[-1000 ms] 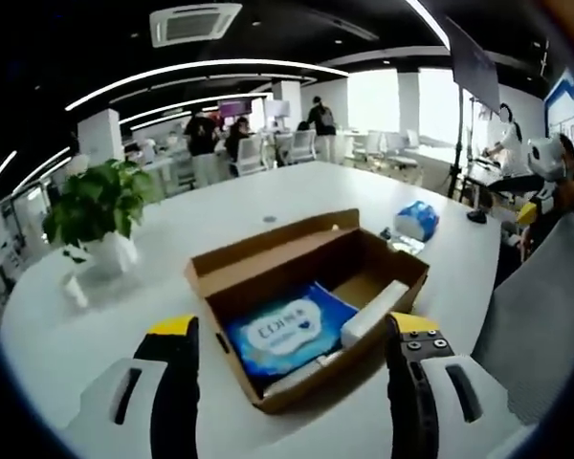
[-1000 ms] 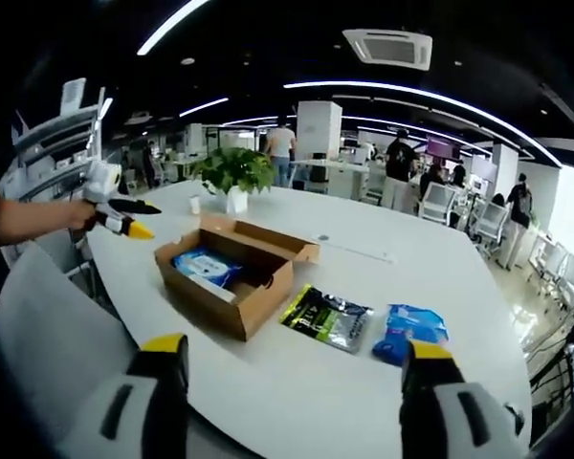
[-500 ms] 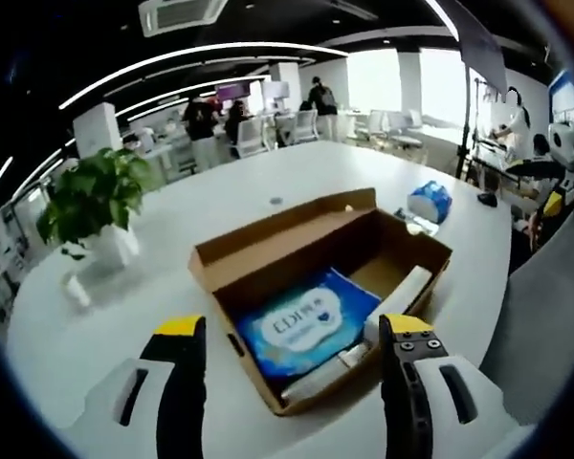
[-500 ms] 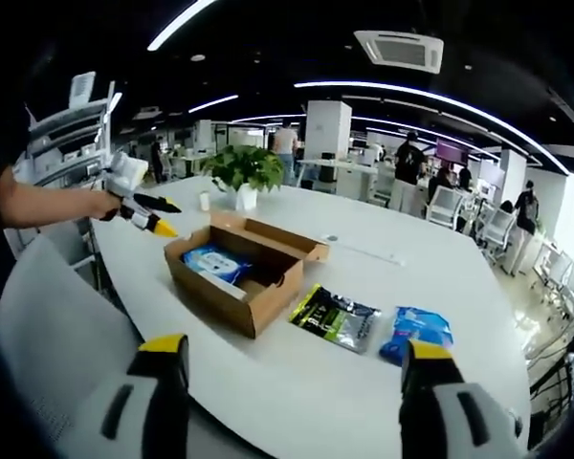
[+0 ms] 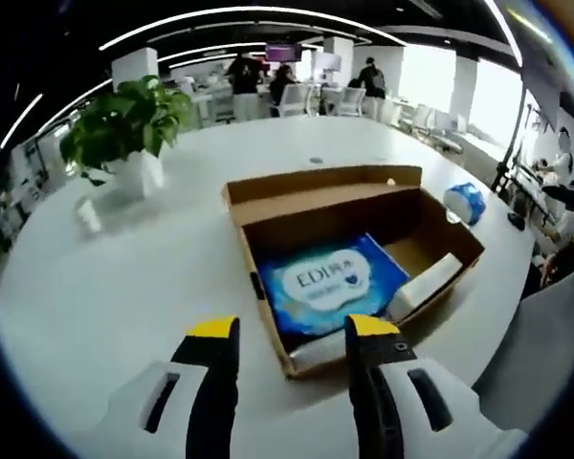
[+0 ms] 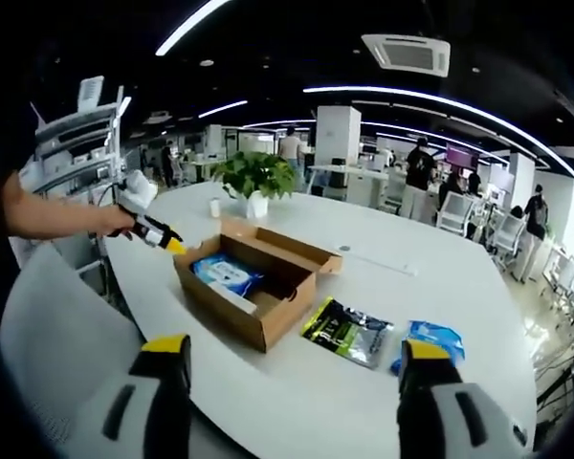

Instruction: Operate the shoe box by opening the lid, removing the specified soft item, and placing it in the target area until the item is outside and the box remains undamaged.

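box: shoe box (image 5: 364,215) open — blue pack (image 5: 330,284) inside
my left gripper (image 5: 294,335): at box's near edge, parted, empty
my right gripper (image 6: 292,354): wide apart — empty

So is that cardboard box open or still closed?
Open. The shoe box has its lid folded back flat behind it, and the blue soft pack and a white item lie exposed inside.

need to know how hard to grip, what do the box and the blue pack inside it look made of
Shoe box: looks like plain brown corrugated cardboard, matte, with raw folded flaps. Blue pack: probably soft plastic film, glossy, slightly puckered around its printed white label.
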Motion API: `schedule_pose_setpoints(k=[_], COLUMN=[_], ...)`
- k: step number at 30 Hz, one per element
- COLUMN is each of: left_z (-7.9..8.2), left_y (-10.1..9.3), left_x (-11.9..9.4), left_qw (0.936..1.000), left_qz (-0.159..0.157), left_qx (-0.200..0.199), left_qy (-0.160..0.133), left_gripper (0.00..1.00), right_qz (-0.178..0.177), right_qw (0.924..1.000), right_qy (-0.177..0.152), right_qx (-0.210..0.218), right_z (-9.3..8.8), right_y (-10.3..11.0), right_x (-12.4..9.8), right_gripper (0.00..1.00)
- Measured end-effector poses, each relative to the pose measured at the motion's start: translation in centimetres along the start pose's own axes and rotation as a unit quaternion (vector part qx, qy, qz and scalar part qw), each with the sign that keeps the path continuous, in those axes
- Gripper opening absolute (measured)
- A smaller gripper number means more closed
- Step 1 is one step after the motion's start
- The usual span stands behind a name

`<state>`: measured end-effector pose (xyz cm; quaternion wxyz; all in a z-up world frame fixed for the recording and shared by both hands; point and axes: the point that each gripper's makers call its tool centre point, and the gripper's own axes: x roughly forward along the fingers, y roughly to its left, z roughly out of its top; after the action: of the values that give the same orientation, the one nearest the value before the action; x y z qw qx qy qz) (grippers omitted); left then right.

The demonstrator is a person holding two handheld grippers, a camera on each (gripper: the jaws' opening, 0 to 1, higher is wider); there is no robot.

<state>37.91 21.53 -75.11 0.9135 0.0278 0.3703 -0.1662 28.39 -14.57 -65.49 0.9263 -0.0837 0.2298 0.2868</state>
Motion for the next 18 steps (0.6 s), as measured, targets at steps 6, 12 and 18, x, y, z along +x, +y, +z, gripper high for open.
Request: schedule_pose_setpoints(k=[6,12,18], left_z=[-0.7,-1.6,-1.8], left_y=[0.1,0.0,0.5], left_x=[0.4,1.0,1.1], left_qw=[0.9992,0.9979,0.9939], left_qz=[-0.003,0.000,0.031], left_qx=[-0.039,-0.064,-0.104], left_qy=[0.001,0.008,-0.016], left_gripper=[0.30,0.24,0.06], right_qz=[0.019,0.037,0.061], right_qw=[0.9997,0.9990,0.9958], right_qy=[0.001,0.013,0.023], right_qx=[-0.013,-0.020,-0.063], right_z=[0.8,0.7,0.9], right_y=[0.6,1.1,2.4], right_x=[1.5,3.5,5.6], right_gripper=[0.84,0.81,0.79])
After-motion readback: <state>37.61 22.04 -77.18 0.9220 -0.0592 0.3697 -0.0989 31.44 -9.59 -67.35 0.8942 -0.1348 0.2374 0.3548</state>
